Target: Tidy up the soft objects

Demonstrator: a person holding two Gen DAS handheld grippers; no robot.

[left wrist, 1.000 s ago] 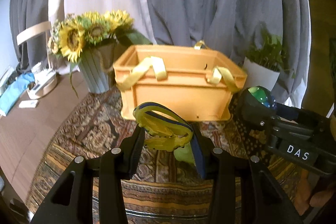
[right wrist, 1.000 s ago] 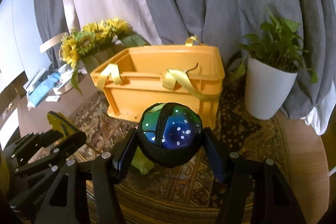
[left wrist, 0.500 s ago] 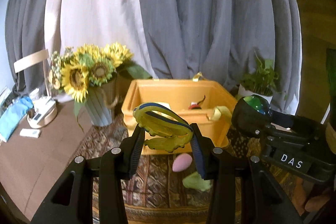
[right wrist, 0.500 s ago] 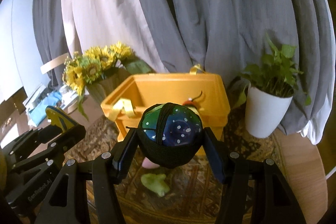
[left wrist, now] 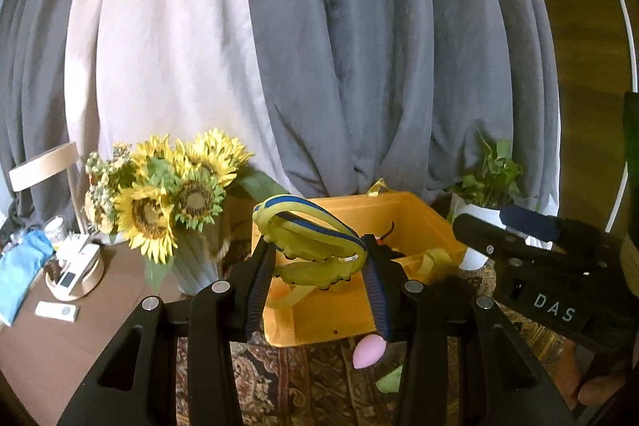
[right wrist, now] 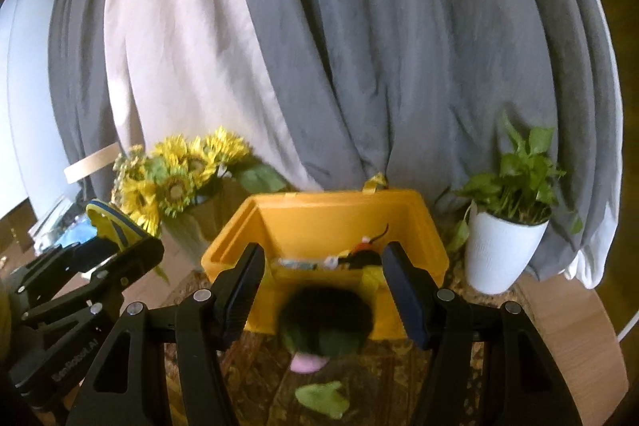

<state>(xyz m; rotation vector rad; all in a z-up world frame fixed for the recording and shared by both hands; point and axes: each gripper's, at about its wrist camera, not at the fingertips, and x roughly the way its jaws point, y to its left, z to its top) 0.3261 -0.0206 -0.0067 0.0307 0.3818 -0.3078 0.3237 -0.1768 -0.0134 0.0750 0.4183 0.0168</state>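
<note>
Step in hand: loading soft items into the orange plastic crate with yellow ribbon handles [right wrist: 331, 196], both hands at once.

Left gripper [left wrist: 317, 254]: clamped on the floppy yellow-green rubbery toy with a blue stripe [left wrist: 307, 230], held above the crate's near wall, not yet over the opening.

Right gripper [right wrist: 324, 258]: jaws apart, just been closing a little, pads on nothing. Round dark ball, green-blue under black netting [right wrist: 325, 322], low between the fingers, clear of both pads and heavily blurred. Judged to be loose and dropping. Lies across the crate's near wall in the right wrist view; cannot tell whether inside the crate or in front of it.

Crate contents: several small items along the near inside wall, among them a red-and-black piece with a thin curled tail [right wrist: 369, 244] and some pale scraps; too small to identify. Most of the floor is hidden by the near wall.

Outside the crate, on the patterned cloth [left wrist: 299, 386] over the round wooden bench [right wrist: 579, 326]: pink egg-shaped soft piece [left wrist: 369, 348] just in front of the crate, and a flat pale-green soft piece [right wrist: 321, 400] a little nearer the camera.

Next move, as judged: carry the left gripper forward past the crate's rim, then part the jaws over the opening. Check where the ball lands; if in front of the crate, pick it up again. Pink and green pieces left to collect. Risk: the floppy toy may catch on a ribbon handle.
</note>
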